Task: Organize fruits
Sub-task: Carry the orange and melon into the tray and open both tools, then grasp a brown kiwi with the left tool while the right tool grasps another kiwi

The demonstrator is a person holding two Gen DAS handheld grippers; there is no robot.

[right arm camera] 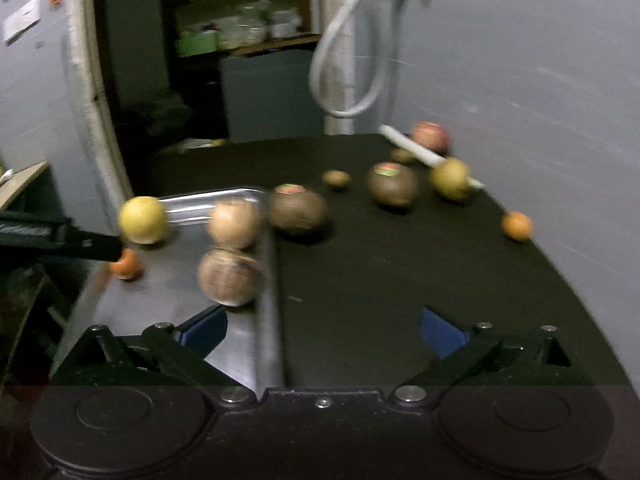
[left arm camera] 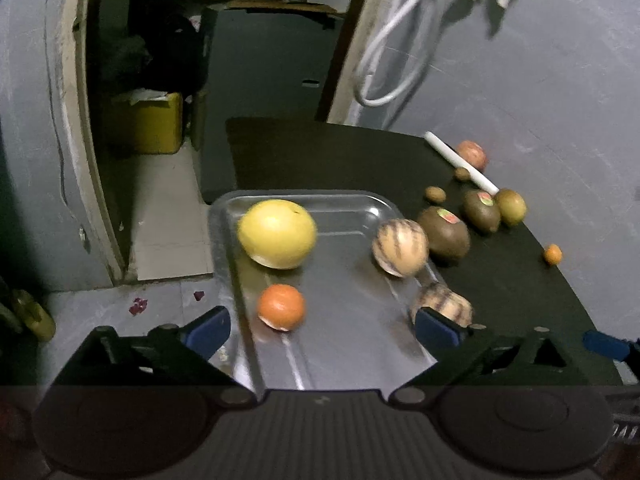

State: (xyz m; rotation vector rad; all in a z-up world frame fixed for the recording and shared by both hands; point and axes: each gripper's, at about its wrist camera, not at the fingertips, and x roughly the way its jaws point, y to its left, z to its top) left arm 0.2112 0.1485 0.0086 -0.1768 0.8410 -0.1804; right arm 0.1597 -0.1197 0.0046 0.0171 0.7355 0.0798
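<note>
A metal tray (left arm camera: 352, 208) on the black table holds a large yellow citrus (left arm camera: 277, 233), an orange (left arm camera: 281, 306) and two striped tan fruits (left arm camera: 400, 246) (left arm camera: 442, 304). My left gripper (left arm camera: 322, 330) is open and empty above the tray's near end. In the right wrist view the tray (right arm camera: 212, 196) is at left with the striped fruits (right arm camera: 234, 222) (right arm camera: 229, 276). My right gripper (right arm camera: 324, 330) is open and empty over the tray's right rim and bare table. Loose on the table lie brown kiwis (right arm camera: 298, 210) (right arm camera: 392, 184), a green-yellow fruit (right arm camera: 450, 178), a red apple (right arm camera: 431, 136) and a small orange (right arm camera: 517, 225).
A white stick (left arm camera: 460, 162) lies among the loose fruits at the back right. Two small brown fruits (left arm camera: 435, 194) sit near it. The table's left edge drops to the floor beside the tray. A grey wall stands at right, with white cables hanging (left arm camera: 392, 60).
</note>
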